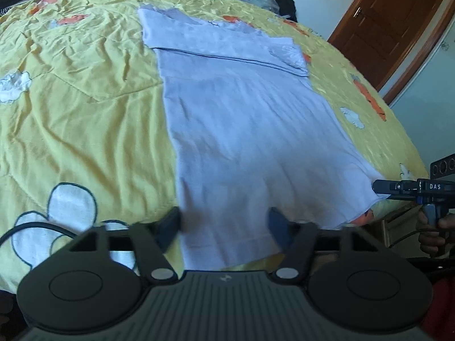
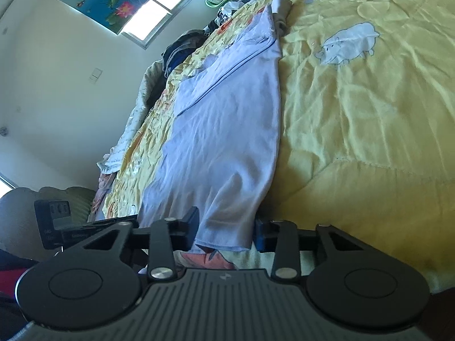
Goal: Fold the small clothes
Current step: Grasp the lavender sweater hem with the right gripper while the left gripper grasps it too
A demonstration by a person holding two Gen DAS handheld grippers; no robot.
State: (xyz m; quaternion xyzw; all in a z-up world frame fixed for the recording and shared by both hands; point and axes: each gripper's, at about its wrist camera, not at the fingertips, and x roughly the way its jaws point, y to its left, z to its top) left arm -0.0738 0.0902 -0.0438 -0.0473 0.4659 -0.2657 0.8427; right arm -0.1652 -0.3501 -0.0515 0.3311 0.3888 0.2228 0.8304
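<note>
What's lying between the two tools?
Only the shirt's hem, spanning from left tool to right tool, in the left wrist view.

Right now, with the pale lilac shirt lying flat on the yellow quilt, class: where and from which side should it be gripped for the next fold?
Grip the shirt at its two near hem corners, coming from the bed's near edge. The hem lies straight and closest; the far end is already folded over. The left tool and right tool already straddle those corners.
</note>
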